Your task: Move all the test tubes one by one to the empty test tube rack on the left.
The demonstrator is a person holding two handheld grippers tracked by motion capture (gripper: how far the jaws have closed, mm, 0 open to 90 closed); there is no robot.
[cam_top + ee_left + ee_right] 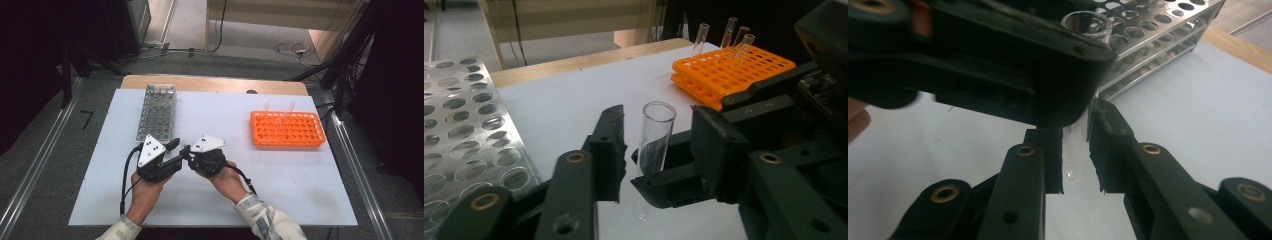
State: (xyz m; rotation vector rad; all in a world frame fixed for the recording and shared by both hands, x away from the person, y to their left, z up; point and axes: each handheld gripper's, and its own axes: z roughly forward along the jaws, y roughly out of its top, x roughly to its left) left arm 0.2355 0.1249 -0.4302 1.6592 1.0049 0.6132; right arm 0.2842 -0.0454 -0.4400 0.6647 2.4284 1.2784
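A clear test tube [655,135] stands upright just above the white board, in the middle of the near half. My right gripper [1075,135] is shut on its lower part; in the right gripper view the tube's open rim [1087,24] shows above the black jaw of the other gripper. My left gripper [658,120] has a jaw on each side of the tube's upper part, with a small gap on both sides, so it is open. In the high view the left gripper [179,148] and right gripper [189,156] meet tip to tip.
An orange tube rack [287,129] sits at the right rear of the white board [225,195], with several clear tubes [729,32] standing in its far rows. A perforated metal rack [156,112] stands at the left rear, close to the left gripper.
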